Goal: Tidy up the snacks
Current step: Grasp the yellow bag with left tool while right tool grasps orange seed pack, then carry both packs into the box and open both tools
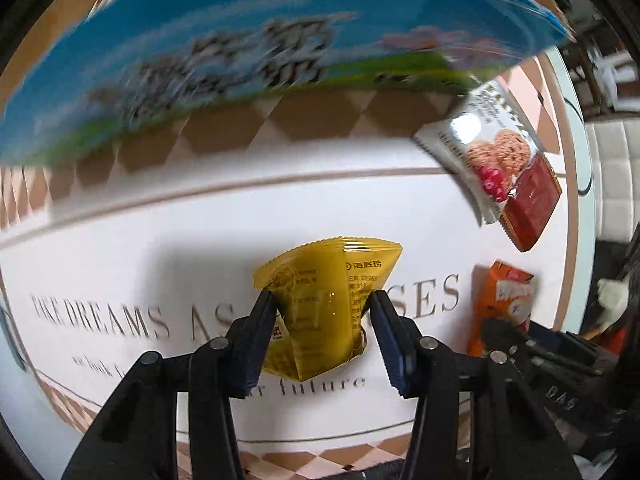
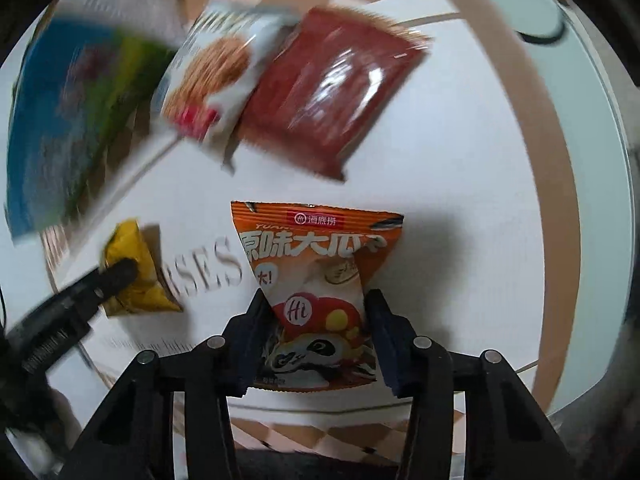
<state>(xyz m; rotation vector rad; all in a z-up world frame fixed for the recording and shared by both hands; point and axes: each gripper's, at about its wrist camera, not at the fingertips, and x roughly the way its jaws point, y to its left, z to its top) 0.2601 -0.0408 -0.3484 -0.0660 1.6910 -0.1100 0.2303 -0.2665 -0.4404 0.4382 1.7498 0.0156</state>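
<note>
Closest in, the left gripper [image 1: 324, 300] has its two fingers pinched on a little yellow snack packet [image 1: 328, 304], squeezing it so the foil creases in the middle; the packet sits on the white tabletop [image 1: 200, 220] over the printed lettering. Same deal on the other side: the right gripper [image 2: 314, 304] is clamped on an orange snack packet [image 2: 316, 280], the one with a raccoon-looking cartoon, also down on the table and buckled between the pads.

A bit further out, a white cookie packet [image 1: 476, 160] lies touching a dark red packet [image 1: 532, 204], both flat on the table. Furthest back there's a big blue box [image 1: 240, 48], too blurry to read, and you can't tell what's inside it.
</note>
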